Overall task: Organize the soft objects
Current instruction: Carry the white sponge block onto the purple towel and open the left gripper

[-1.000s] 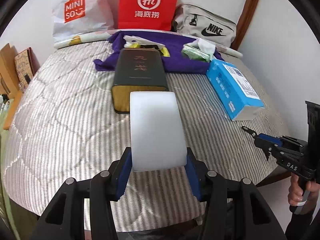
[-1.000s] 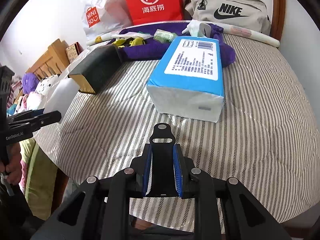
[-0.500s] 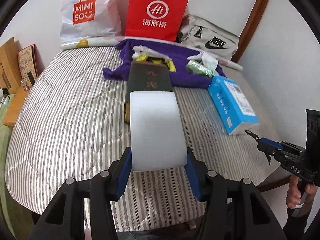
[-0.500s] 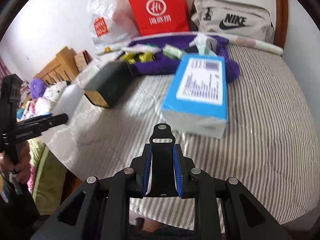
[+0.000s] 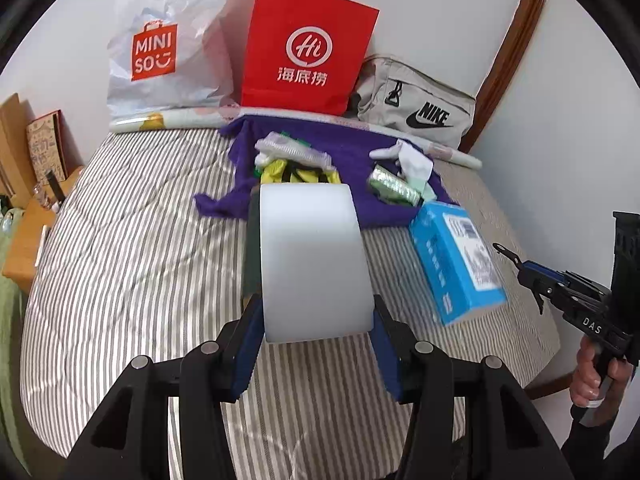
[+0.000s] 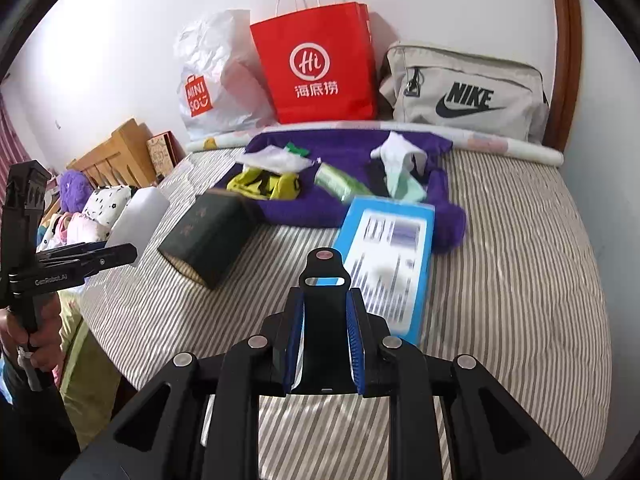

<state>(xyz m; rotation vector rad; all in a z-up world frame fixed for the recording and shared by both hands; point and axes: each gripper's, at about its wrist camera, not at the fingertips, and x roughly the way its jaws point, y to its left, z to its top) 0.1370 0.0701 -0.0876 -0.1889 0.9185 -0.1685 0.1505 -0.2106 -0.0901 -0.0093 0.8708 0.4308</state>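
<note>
I've got the striped bed [image 5: 120, 264] filling both views, everything piled toward its head edge. Against the wall there: white Miniso bag [image 5: 168, 52] at the left, red paper bag [image 5: 308, 48] in the middle, grey Nike bag [image 6: 468, 92] at the right corner. A rolled printed mat [image 6: 512, 146] runs along the head edge in front of them.

Purple towel [image 6: 352, 144] is spread just in front of the mat, carrying the small stuff: yellow-black cloth [image 6: 264, 184], clear plastic wrap [image 6: 276, 158], green packet [image 6: 340, 182], white-and-mint socks [image 6: 400, 168].

Blue tissue pack [image 6: 390, 264] lies mid-bed, its far end overlapping the towel, directly ahead of my right gripper [image 6: 323, 320]. Dark box [image 6: 208, 236] lies left of it, far end touching the towel.

Left gripper [image 5: 316, 332]: jaws wide, clamped on both sides of a white foam block [image 5: 312, 260], held above the bed near the foot edge. The block hides most of the dark box in the left view.

Right gripper: jaws narrow, blue pads pressed on a black clip [image 6: 324, 308], off the bed's right side in the left view.
</note>
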